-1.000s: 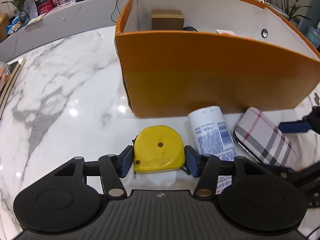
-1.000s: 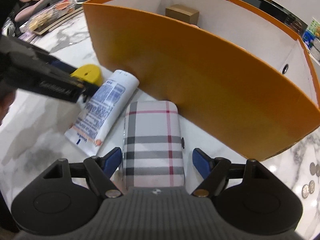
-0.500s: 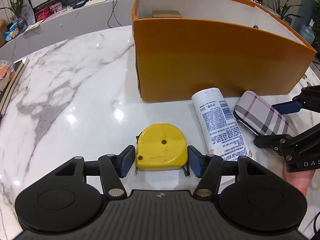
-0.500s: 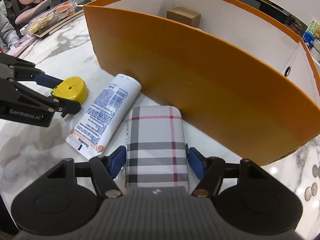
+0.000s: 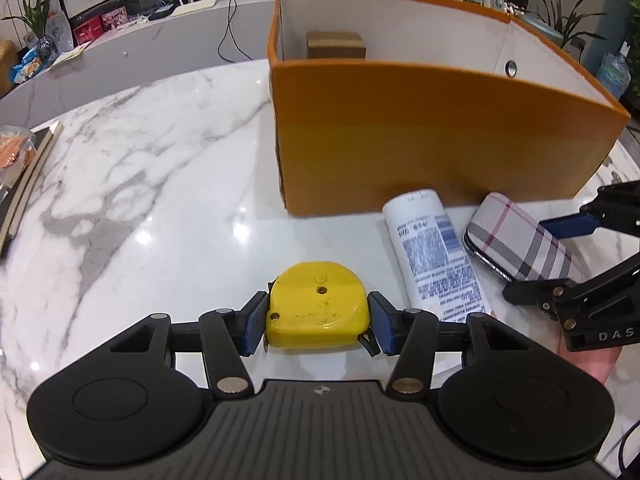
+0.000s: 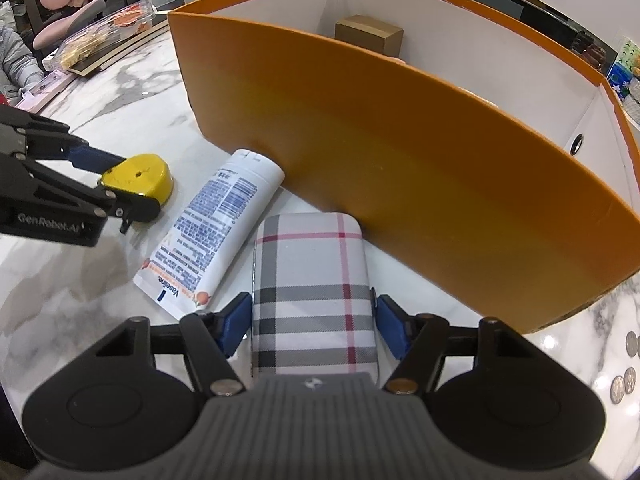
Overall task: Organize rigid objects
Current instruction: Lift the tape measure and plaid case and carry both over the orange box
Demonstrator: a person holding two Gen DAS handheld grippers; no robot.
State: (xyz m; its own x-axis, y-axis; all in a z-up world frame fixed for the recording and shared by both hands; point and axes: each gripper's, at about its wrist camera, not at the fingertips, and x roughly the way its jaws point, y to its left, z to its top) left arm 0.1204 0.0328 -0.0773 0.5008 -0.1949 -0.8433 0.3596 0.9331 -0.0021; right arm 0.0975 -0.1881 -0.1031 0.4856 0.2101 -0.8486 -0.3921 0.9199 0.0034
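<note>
**Inspector A:** Start at the jaws. The left gripper (image 5: pixel 317 322) has been closing in the last half second, and its blue pads now sit against both flanks of the yellow tape measure (image 5: pixel 318 306). Clamped on it, by the look of it, with the tape measure not yet lifted off the marble bench (image 5: pixel 132 208).

**Inspector B:** And the right gripper (image 6: pixel 314 322)?

**Inspector A:** Its jaws have also been closing; they straddle the plaid case (image 6: pixel 314 292). The left pad touches the case's edge, while a thin gap seems to remain at the right pad, so no firm hold is confirmed.

**Inspector B:** Position of the items?

**Inspector A:** All taken from the orange box (image 6: pixel 400 168). The plaid case lies on the bench with its far end just beside the box's front wall. The lotion tube (image 6: pixel 216 224) lies alongside it, cap end touching that wall. The tape measure sits further out, off the box's left front corner.

**Inspector B:** Progress?

**Inspector A:** Early to middle, in his judgement. A small brown carton (image 6: pixel 368 34) is already inside the box at its far wall. Three items remain outside; two are being taken up, and the tube is unattended.
</note>
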